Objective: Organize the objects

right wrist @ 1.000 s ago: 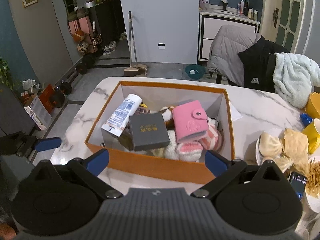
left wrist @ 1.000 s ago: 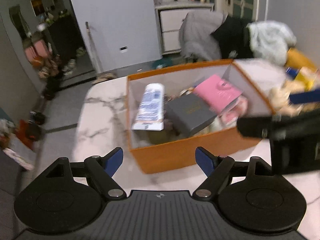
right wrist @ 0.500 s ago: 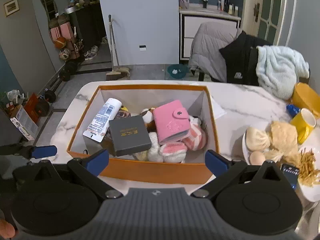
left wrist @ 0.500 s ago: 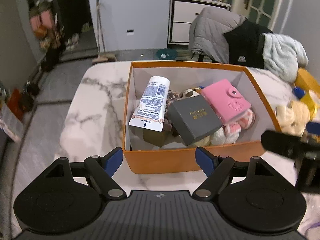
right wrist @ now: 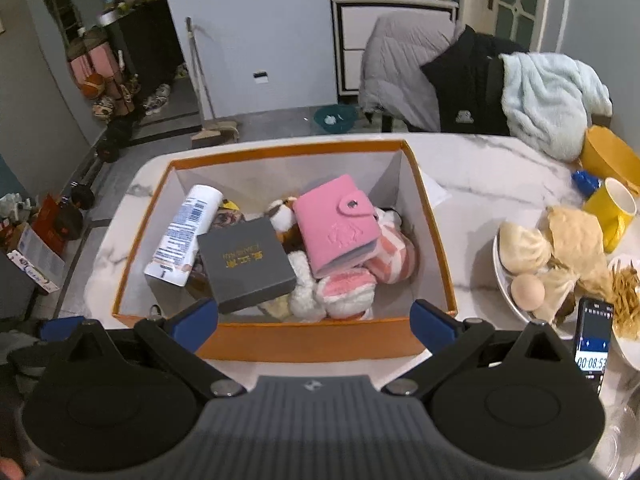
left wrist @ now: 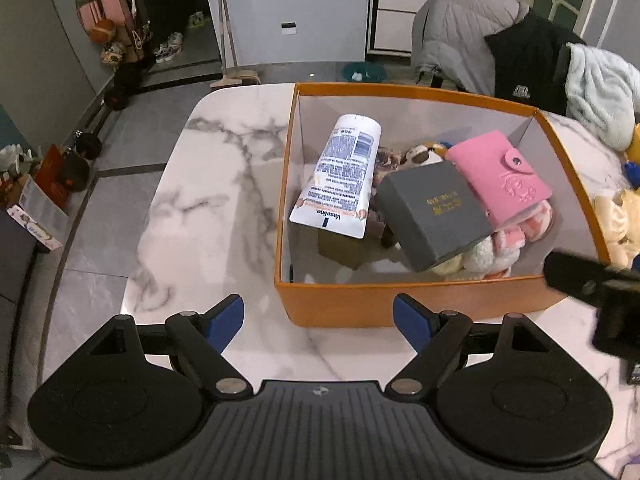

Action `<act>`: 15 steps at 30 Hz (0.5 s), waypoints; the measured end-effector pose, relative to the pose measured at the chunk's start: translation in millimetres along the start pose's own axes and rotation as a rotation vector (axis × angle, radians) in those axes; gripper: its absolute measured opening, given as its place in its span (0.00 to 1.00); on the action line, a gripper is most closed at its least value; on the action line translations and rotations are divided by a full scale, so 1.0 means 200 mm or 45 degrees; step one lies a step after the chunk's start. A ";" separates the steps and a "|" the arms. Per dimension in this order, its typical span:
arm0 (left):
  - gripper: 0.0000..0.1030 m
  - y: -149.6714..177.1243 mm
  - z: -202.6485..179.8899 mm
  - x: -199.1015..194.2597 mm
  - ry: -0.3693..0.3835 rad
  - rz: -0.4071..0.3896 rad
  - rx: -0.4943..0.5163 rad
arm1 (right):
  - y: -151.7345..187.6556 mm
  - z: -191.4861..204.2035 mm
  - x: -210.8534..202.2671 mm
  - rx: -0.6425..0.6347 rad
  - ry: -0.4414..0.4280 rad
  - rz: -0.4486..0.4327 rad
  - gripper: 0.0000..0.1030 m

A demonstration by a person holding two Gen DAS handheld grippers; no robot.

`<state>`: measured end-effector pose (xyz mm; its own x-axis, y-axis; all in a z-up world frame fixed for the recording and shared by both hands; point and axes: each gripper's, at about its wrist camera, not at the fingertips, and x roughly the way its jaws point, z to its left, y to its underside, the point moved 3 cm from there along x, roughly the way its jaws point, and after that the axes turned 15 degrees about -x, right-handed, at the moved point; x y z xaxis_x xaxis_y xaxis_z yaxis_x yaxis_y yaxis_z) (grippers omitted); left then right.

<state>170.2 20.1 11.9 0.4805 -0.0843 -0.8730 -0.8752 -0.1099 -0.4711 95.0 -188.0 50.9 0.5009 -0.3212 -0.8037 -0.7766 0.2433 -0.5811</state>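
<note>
Left wrist view, orange box (left wrist: pixel 400 304) now nearer

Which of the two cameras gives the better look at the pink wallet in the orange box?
The right wrist view: the pink wallet sits near the centre, its whole cover and snap visible. The left wrist view shows the same wallet farther toward the right, lying over the grey box.
</note>
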 end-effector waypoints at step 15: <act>0.94 0.02 0.02 -0.01 0.016 -0.006 -0.006 | 0.03 0.07 0.02 -0.110 0.046 0.087 0.99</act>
<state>166.1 23.1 11.4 0.4856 -0.0962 -0.8689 -0.8725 -0.1150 -0.4749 97.9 -174.5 42.3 0.4327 -0.3397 -0.8351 -0.8394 0.1862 -0.5106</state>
